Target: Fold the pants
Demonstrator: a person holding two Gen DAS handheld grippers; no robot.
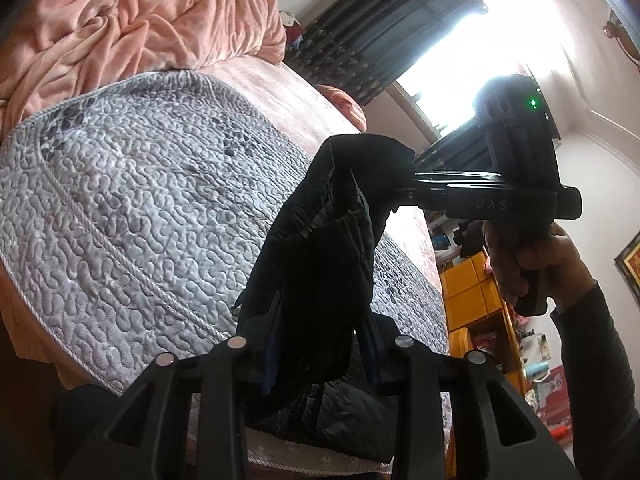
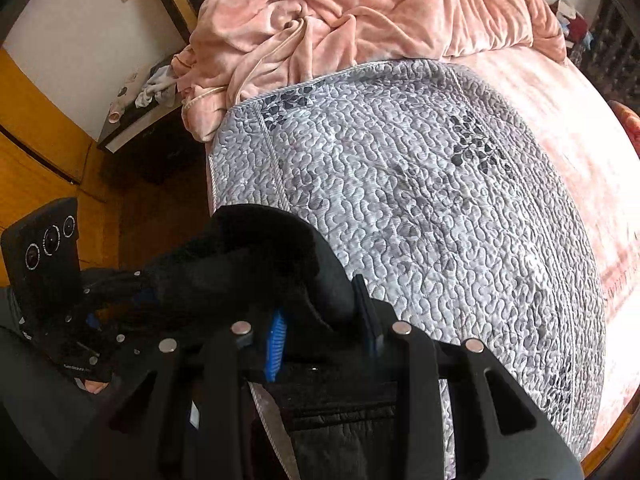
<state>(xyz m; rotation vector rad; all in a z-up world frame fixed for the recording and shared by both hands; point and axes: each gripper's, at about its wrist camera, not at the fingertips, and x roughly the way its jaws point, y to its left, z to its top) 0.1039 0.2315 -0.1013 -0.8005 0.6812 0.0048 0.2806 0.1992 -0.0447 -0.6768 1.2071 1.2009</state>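
Note:
Black pants [image 1: 320, 248] hang in the air over the near edge of a grey quilted mat [image 1: 132, 208] on the bed. My left gripper [image 1: 320, 356] is shut on the lower part of the cloth. My right gripper [image 1: 412, 188] is shut on its upper edge, held by a hand at the right. In the right wrist view the pants [image 2: 256, 264] bunch between the right gripper's [image 2: 324, 332] blue-padded fingers, and the left gripper [image 2: 120, 292] grips them at the far left. More black cloth [image 2: 344, 420] hangs below, over the bed's edge.
A crumpled pink blanket [image 2: 360, 12] lies at the head of the bed on a pink sheet [image 2: 580, 132]. A dark bedside table [image 2: 144, 120] stands on a wooden floor at left. Yellow cabinets [image 1: 472, 292] and dark curtains [image 1: 360, 40] stand beyond the bed.

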